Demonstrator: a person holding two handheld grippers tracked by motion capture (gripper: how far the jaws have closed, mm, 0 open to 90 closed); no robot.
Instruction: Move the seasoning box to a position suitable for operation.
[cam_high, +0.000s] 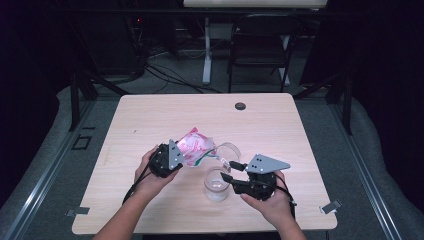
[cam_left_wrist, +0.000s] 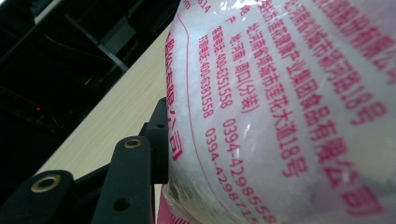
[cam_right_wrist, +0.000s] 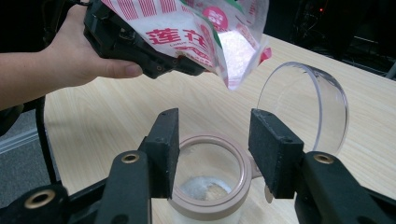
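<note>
My left gripper (cam_high: 176, 159) is shut on a pink and white plastic bag (cam_high: 196, 145) printed with red characters, held tilted above the table. The bag (cam_right_wrist: 210, 37) hangs with its open corner pointing down toward a clear jar (cam_high: 216, 186). The jar (cam_right_wrist: 210, 196) has a beige rim and a little white grain at its bottom. Its hinged clear lid (cam_right_wrist: 303, 107) stands open at the far side. My right gripper (cam_right_wrist: 214, 140) is open, its pads flanking the jar's mouth; I cannot tell whether they touch it. In the left gripper view, one black finger (cam_left_wrist: 159, 135) presses the bag (cam_left_wrist: 280, 102).
The light wooden table (cam_high: 150, 115) has a small dark round cap (cam_high: 240, 106) near its far edge. Beyond it stand a black folding chair (cam_high: 260, 47) and a white desk leg (cam_high: 206, 50) with cables on the floor.
</note>
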